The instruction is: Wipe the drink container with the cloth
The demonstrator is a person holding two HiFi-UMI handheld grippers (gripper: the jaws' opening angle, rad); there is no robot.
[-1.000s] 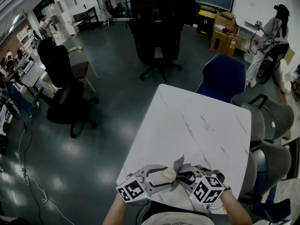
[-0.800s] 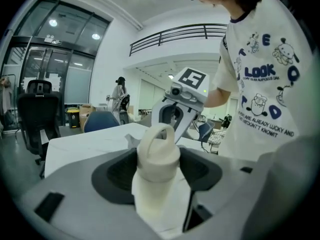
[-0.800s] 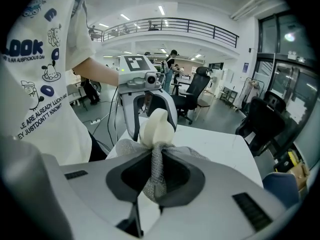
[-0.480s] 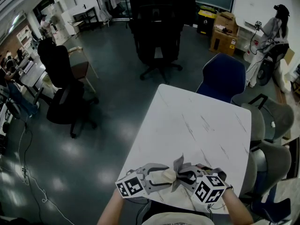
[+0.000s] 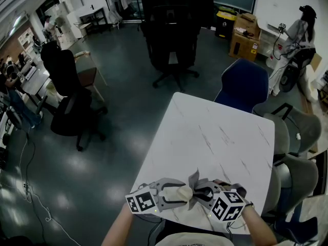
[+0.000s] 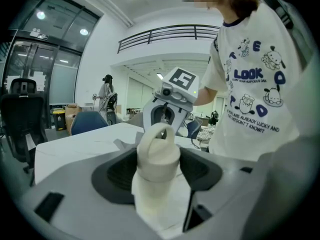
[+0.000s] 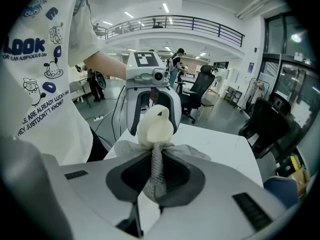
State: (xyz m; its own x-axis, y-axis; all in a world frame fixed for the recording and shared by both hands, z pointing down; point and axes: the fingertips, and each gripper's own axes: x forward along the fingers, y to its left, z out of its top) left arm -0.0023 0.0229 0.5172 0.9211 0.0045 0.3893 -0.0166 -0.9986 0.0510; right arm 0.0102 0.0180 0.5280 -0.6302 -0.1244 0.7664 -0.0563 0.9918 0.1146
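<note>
A cream drink container (image 5: 183,192) with a loop on its cap is held sideways over the near edge of the white table (image 5: 215,137). My left gripper (image 5: 176,194) is shut on its body (image 6: 157,160). My right gripper (image 5: 201,192) faces it and is shut on a grey mesh cloth (image 7: 155,170). The cloth (image 5: 195,180) is bunched against the container's cap (image 7: 155,126) and sticks up above both grippers. In the left gripper view the right gripper (image 6: 170,115) stands just behind the cap. In the right gripper view the left gripper (image 7: 149,95) stands behind the container.
A blue chair (image 5: 244,84) stands at the table's far end and grey chairs (image 5: 292,163) along its right side. Black office chairs (image 5: 171,40) stand on the dark floor to the left and beyond. A person (image 5: 302,32) stands far right.
The left gripper's marker cube has shifted slightly left and up. The container and cloth stay pressed together between the two grippers.
</note>
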